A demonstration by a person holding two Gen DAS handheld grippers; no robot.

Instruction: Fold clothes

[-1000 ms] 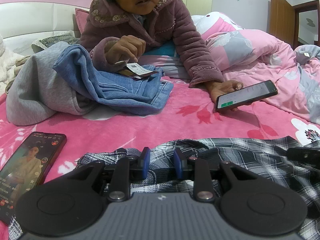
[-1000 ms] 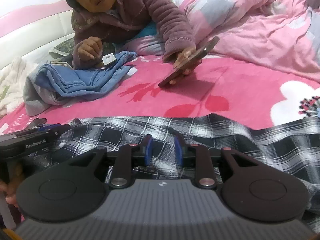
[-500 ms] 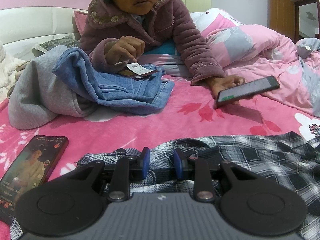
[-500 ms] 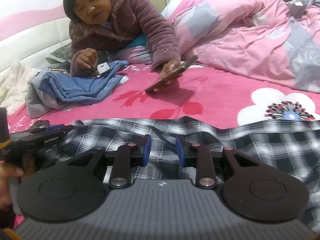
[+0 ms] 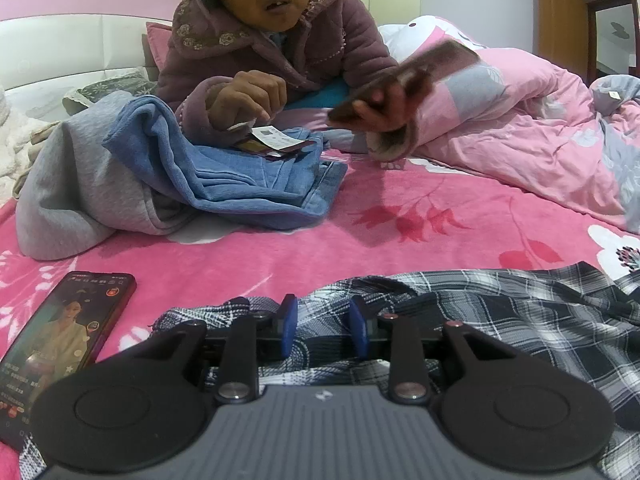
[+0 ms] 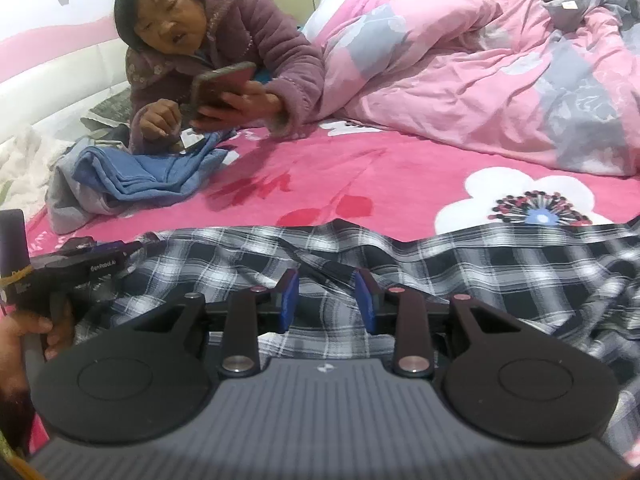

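Note:
A black-and-white plaid shirt [image 5: 520, 320] lies rumpled across the near side of the pink bed, spreading wide in the right wrist view [image 6: 480, 264]. My left gripper [image 5: 322, 326] sits low over the shirt's left end. Its blue pads stand apart and are opening slightly, with cloth showing in the gap and no pad pressing on it. My right gripper [image 6: 327, 300] hovers over the shirt's middle. Its jaws are opening, and plaid fabric lies beneath them, not pinched. The left gripper [image 6: 100, 264] shows at the left edge there, held by a hand [image 6: 24, 340].
A person in a purple jacket [image 5: 320, 52] lies across the bed's far side holding up a phone [image 6: 220, 88]. Blue clothes [image 5: 240, 184] rest on a grey garment [image 5: 80, 192] at back left. A second phone [image 5: 60, 332] lies near the left gripper. A pink duvet [image 6: 500, 80] is heaped at right.
The person lifted the phone off the bed and raised it. My right gripper slid right along the shirt and its pads spread a little. The left gripper stayed put.

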